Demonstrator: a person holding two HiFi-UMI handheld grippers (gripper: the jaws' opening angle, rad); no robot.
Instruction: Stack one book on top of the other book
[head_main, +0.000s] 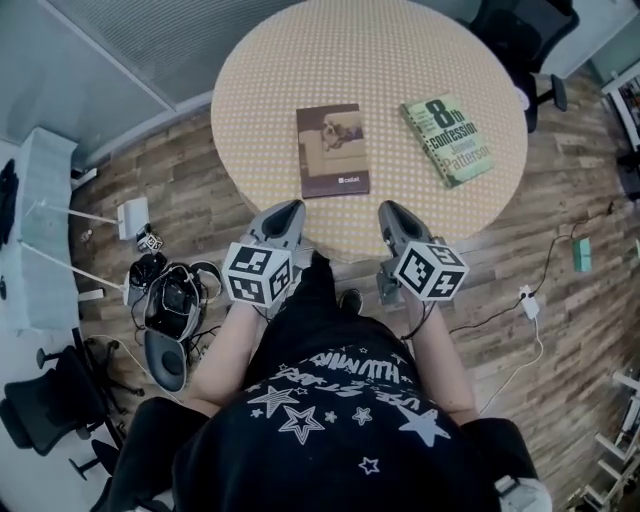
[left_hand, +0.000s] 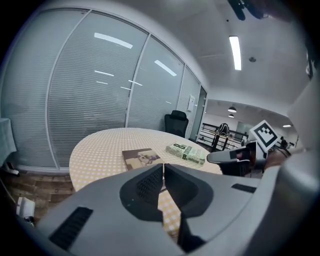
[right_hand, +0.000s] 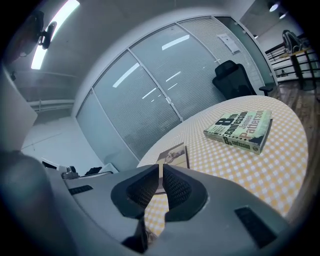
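A thin brown book (head_main: 332, 150) (left_hand: 141, 158) (right_hand: 174, 154) lies flat near the middle of the round table (head_main: 260, 120). To its right lies a thicker green paperback (head_main: 448, 140) (left_hand: 186, 152) (right_hand: 241, 130), apart from the brown one. My left gripper (head_main: 289, 214) (left_hand: 163, 169) hovers over the table's near edge, short of the brown book, jaws shut and empty. My right gripper (head_main: 391, 213) (right_hand: 160, 170) is level with it to the right, also shut on nothing. The right gripper's marker cube (left_hand: 263, 133) shows in the left gripper view.
A black office chair (head_main: 522, 40) stands beyond the table at the back right. A pile of black gear and cables (head_main: 168, 300) lies on the wooden floor at left, beside a white stand (head_main: 45, 225). Glass walls with blinds (left_hand: 95, 100) lie behind the table.
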